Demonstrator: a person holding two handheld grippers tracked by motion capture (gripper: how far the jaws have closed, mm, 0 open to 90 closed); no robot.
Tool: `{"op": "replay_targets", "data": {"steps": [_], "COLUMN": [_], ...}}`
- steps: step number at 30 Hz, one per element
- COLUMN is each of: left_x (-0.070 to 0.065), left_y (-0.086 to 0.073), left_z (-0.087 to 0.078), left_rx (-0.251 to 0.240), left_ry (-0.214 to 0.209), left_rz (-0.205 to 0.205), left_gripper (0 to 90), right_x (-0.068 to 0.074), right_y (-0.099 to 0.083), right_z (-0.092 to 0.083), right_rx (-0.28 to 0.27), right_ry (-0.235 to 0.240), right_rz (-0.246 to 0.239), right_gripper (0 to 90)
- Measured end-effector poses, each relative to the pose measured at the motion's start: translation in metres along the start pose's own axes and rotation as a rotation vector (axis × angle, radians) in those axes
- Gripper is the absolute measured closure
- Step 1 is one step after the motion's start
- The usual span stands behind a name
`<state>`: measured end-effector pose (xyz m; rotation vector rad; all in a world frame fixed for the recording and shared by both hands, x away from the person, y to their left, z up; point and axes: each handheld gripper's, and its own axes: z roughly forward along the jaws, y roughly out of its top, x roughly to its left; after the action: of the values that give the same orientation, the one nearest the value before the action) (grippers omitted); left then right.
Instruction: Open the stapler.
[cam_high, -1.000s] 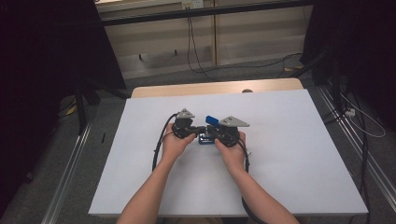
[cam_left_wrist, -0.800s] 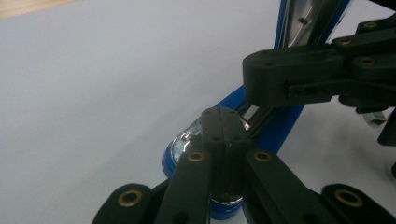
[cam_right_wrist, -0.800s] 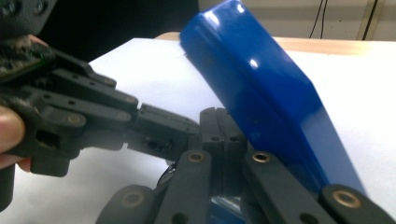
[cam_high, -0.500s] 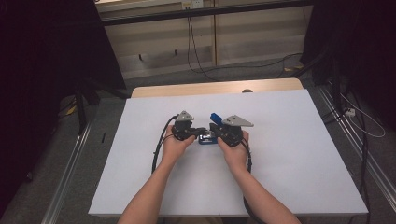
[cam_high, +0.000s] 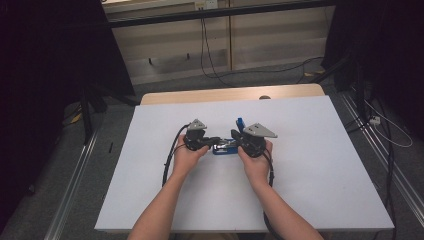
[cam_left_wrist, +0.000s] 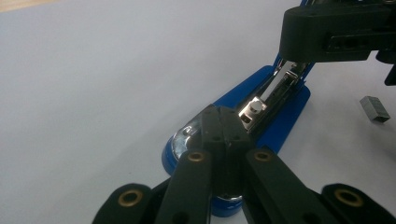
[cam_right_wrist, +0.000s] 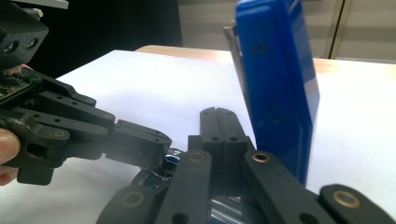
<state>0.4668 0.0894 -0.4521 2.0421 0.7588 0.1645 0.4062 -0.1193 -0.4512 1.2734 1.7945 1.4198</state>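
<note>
A blue stapler (cam_high: 223, 148) lies open on the white table (cam_high: 310, 165) between my two grippers. Its blue top cover (cam_right_wrist: 275, 79) stands swung up, close beside my right gripper's jaws. The metal staple channel (cam_left_wrist: 271, 93) lies bare on the blue base (cam_left_wrist: 289, 116). My left gripper (cam_left_wrist: 223, 125) is shut, and its tips rest on the front end of the stapler. My right gripper (cam_right_wrist: 219, 122) is shut too, low over the stapler's hinge end, facing the left gripper (cam_right_wrist: 140, 144). In the high view the left gripper (cam_high: 215, 140) and the right gripper (cam_high: 233, 135) nearly meet over the stapler.
A small grey strip of staples (cam_left_wrist: 375, 108) lies on the table beside the stapler. Black cables (cam_high: 167, 162) trail from both grippers towards the near edge. A wooden strip (cam_high: 230, 94) borders the table's far side. Metal rails run along the floor on both sides.
The blue cover has swung a little farther up and towards the right gripper. Both hands have stayed almost in place.
</note>
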Motion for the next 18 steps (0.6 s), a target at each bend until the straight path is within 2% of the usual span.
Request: {"op": "replay_targets", "data": {"steps": [4, 7, 11, 18], "left_x": [-0.0005, -0.0007, -0.0018, -0.001], "left_y": [0.0005, 0.001, 0.0013, 0.0012], "left_z": [0.0002, -0.0001, 0.0001, -0.0001], "left_rx": [0.002, 0.009, 0.011, 0.013], "left_ry": [0.002, 0.006, 0.009, 0.005], "left_rz": [0.003, 0.011, 0.012, 0.008], "left_gripper": [90.0, 90.0, 90.0, 90.0], "right_x": [-0.003, -0.0039, -0.0052, -0.0083], "right_y": [0.0004, 0.0014, 0.0022, 0.0034], "right_z": [-0.0035, -0.0045, -0.0058, -0.0098], "right_rx": [0.001, 0.015, 0.02, 0.039], "right_ry": [-0.027, -0.021, -0.037, -0.029], "right_rz": [-0.033, -0.042, -0.033, -0.032], "right_gripper": [90.0, 90.0, 90.0, 90.0]}}
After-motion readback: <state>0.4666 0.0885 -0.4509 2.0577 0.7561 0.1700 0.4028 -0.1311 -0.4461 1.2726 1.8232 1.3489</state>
